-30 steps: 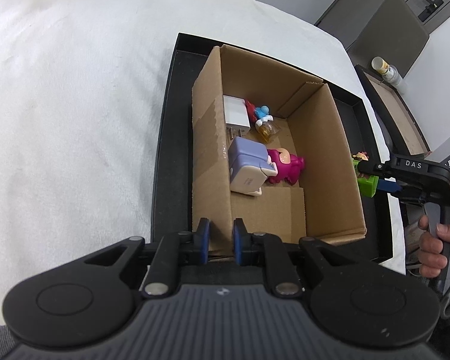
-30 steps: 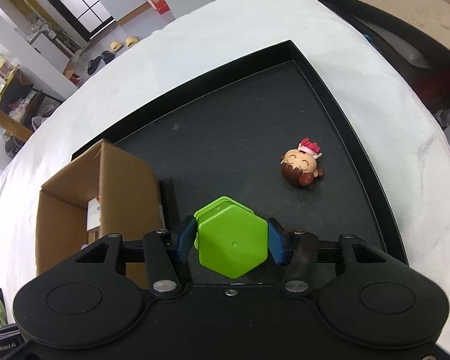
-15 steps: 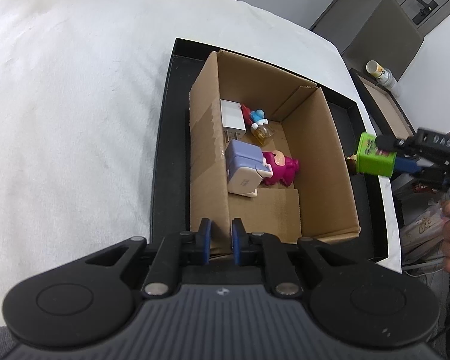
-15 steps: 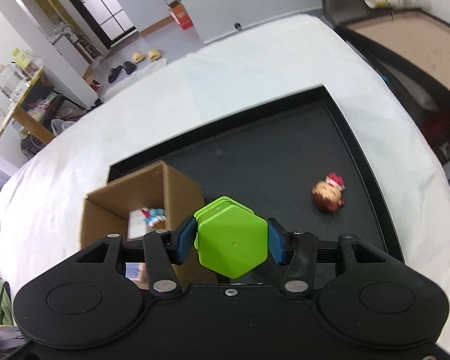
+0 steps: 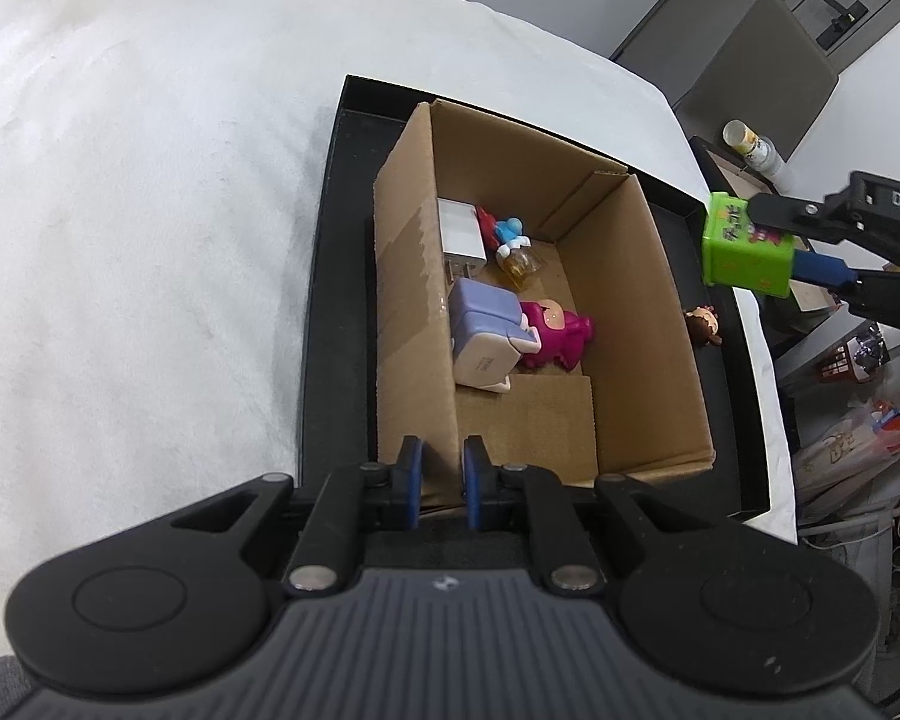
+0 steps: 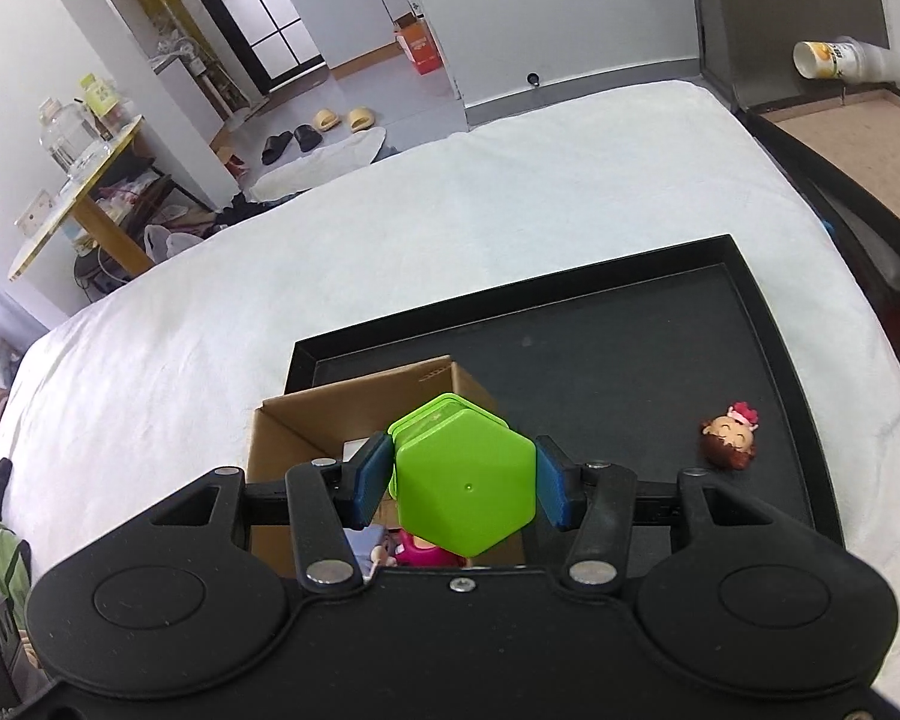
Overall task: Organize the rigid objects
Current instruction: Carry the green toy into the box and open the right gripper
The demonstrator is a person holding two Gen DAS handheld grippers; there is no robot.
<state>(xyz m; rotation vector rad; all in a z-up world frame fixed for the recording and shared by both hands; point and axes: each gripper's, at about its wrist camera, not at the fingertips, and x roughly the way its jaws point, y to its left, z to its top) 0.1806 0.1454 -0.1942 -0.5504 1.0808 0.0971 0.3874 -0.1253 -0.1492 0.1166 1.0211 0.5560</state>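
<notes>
The right gripper (image 6: 462,489) is clamped on a bright green hexagonal plastic box (image 6: 465,483), one blue pad (image 6: 371,480) pressed against each side, and holds it in the air above the right wall of an open brown cardboard carton (image 5: 660,324). In the left wrist view the green box (image 5: 745,247) hangs to the right of the carton, clear of its rim. The carton stands inside a shallow black rectangular tray (image 5: 324,300) on a white cloth-covered surface (image 5: 138,240). The carton contains a white block-shaped charger (image 5: 461,231), a lavender and white cube-shaped adapter (image 5: 486,330), a magenta toy figure (image 5: 555,333), a small amber bottle (image 5: 519,261) and a small red and blue figurine (image 5: 504,227). A small brown-haired doll head with a red bow (image 6: 729,444) lies on the tray floor to the right of the carton, apart from it. The left gripper (image 5: 441,471) sits at the carton's near-left corner with its fingers almost together and a narrow gap between them; whether they pinch the cardboard wall cannot be determined.
</notes>
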